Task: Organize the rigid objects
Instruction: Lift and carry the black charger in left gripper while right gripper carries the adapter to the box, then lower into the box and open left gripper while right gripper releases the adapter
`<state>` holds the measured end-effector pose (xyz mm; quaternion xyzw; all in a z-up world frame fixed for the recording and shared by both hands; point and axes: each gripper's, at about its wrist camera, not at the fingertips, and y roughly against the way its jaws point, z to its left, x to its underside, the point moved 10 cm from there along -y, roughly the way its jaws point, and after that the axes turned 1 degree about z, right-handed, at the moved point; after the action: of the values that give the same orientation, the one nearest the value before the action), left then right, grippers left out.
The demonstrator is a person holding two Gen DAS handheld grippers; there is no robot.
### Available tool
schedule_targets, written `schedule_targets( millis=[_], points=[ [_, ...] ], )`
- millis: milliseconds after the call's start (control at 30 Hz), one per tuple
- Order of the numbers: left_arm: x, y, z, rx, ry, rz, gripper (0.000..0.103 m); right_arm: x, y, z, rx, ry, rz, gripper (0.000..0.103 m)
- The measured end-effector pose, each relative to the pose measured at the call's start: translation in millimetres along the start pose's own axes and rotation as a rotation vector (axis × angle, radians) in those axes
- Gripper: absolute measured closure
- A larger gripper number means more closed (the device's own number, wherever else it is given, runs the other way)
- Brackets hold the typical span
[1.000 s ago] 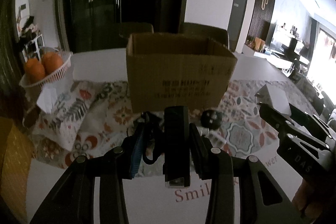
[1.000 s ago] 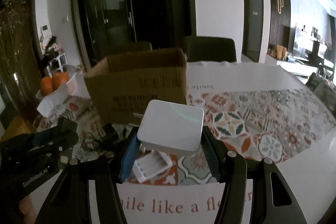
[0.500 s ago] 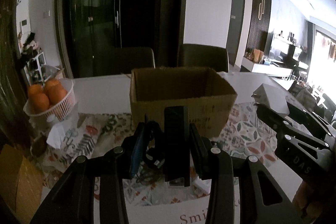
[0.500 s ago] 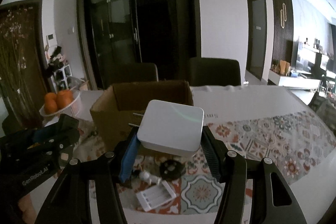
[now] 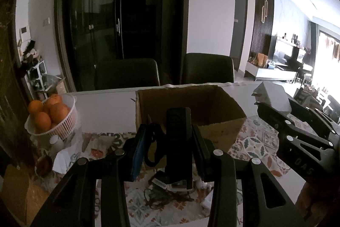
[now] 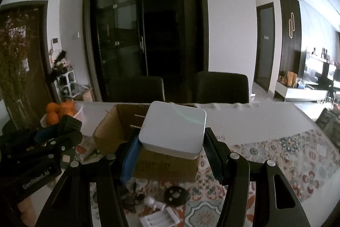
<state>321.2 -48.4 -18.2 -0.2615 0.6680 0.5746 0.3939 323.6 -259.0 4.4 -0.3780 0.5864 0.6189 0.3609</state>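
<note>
My left gripper (image 5: 167, 154) is shut on a black oblong device (image 5: 178, 148) with a dark strap hanging at its left side. It hangs just in front of the open cardboard box (image 5: 191, 112) and above the table. My right gripper (image 6: 170, 152) is shut on a white square plug-in device (image 6: 173, 129) whose metal prongs point left, held over the near wall of the cardboard box (image 6: 119, 127). In each view the other gripper shows at the edge: the right gripper (image 5: 297, 131), the left gripper (image 6: 42, 142).
A white basket of oranges (image 5: 51, 118) stands at the left of the table. Below the grippers lie tangled cables (image 5: 165, 197), a round black part (image 6: 176, 195) and a white battery tray (image 6: 159, 220) on the patterned cloth (image 6: 286, 154). Two dark chairs (image 5: 127, 73) stand behind the table.
Both grippers have risen with their loads and come closer to the box, whose open inside now shows. The small items on the cloth have dropped lower in both views.
</note>
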Motion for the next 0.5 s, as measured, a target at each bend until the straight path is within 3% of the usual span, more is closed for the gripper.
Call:
schedule_targets(
  millis=[500],
  points=[
    [-27.7, -49.0, 1.4, -0.012, -0.030, 0.053, 0.063, -17.9, -52.9, -11.5, -0.009, 0.002, 0.067, 0.044]
  ],
)
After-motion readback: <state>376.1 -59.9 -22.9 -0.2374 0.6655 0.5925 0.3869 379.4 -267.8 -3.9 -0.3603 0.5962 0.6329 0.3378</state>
